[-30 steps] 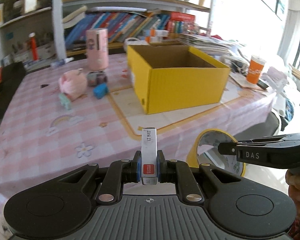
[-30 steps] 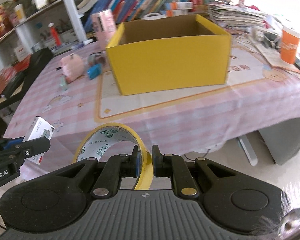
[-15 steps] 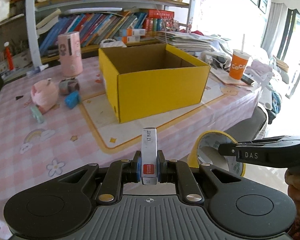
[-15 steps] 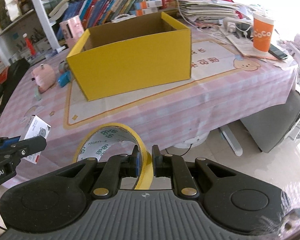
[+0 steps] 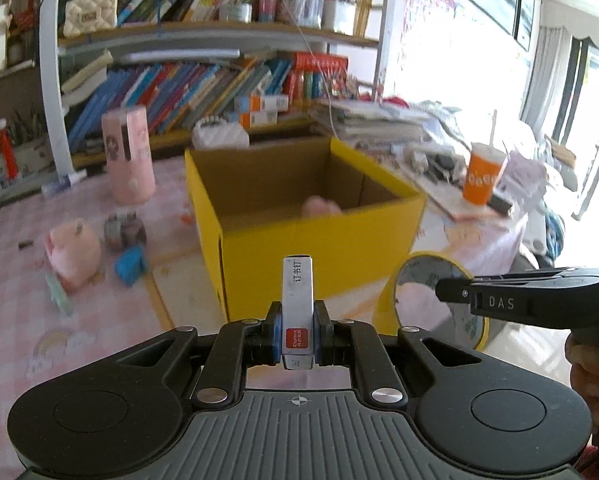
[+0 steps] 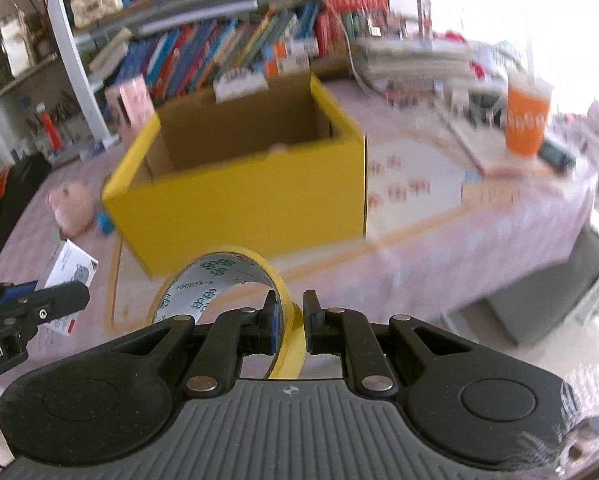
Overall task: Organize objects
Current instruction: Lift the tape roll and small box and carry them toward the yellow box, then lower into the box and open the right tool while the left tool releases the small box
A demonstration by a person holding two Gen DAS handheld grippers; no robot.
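- The left gripper (image 5: 297, 334) is clamping a slim staple box (image 5: 297, 300) by its lower end, so most of the box is standing clear above the fingers, long axis upright and tipping slightly away toward the yellow box (image 5: 299, 216) ahead; probably for dropping in.
- The right gripper (image 6: 290, 326) is pinching the wall of a yellow tape roll (image 6: 219, 288), which is arching up left of the fingers, its hole facing forward, with the carton beyond the fingertips.

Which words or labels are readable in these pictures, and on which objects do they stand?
"订书钉": top of the staple box
"Comix": its red label
"DAS": right gripper
"bot.AI", cut off: left gripper
Orange cup: blurred
Tape roll print, book spines: unreadable
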